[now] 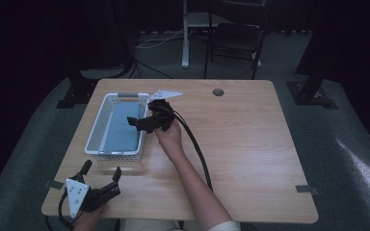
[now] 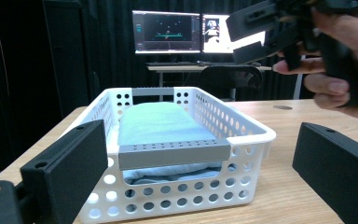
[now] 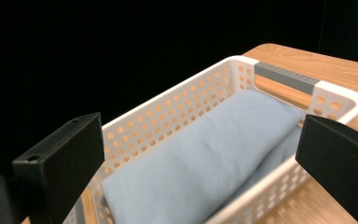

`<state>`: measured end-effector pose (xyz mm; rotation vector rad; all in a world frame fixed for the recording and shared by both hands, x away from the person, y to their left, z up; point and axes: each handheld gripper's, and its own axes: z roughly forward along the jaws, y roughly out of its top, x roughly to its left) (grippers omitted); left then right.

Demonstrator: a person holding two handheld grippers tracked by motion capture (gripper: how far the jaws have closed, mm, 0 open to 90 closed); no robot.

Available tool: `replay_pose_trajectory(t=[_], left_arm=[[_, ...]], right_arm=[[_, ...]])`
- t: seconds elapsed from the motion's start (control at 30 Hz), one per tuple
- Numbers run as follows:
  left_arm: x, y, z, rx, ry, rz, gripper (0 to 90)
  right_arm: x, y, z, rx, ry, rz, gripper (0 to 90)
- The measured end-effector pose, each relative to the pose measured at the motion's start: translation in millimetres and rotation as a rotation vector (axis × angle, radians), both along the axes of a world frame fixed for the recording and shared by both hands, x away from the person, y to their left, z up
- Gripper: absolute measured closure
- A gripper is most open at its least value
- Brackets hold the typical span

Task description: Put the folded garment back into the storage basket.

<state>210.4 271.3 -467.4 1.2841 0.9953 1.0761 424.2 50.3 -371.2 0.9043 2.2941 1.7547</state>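
Observation:
A white perforated basket (image 1: pixel 95 130) with grey handles stands on the left half of the wooden table (image 1: pixel 231 144). A folded light blue cloth (image 1: pixel 121 127) lies inside it and fills most of its floor. My right gripper (image 1: pixel 134 122) hovers over the basket's right rim, open, with nothing between its jaws. In the right gripper view the cloth (image 3: pixel 205 158) lies just below and between the jaws. My left gripper (image 1: pixel 101 171) rests near the table's front left edge, open and empty, pointing at the basket's (image 2: pixel 242 135) near end. The left gripper view shows the cloth (image 2: pixel 163 123) and, at the upper right, the right gripper (image 2: pixel 256 32).
A round cable grommet (image 1: pixel 218 92) sits near the table's far edge. Tape marks (image 1: pixel 306 189) lie at the front corners. A dark chair (image 1: pixel 236 38) and a white desk leg (image 1: pixel 187 33) stand behind the table. Two monitors (image 2: pixel 168 31) glow in the background.

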Motion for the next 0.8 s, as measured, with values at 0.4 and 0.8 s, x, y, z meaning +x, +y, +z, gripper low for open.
replay_pose_trajectory(t=[0.4, 0.8], left_arm=[[0.3, 0.0, 0.1, 0.004, 0.006, 0.000, 4.4], [0.3, 0.1, 0.1, 0.004, 0.007, -0.004, 4.4]], right_arm=[[-14.9, -33.4, 5.7, -0.004, -0.017, -0.038, 0.5], [-25.5, -68.5, -0.8, 0.006, -0.012, -0.079, 0.4]])
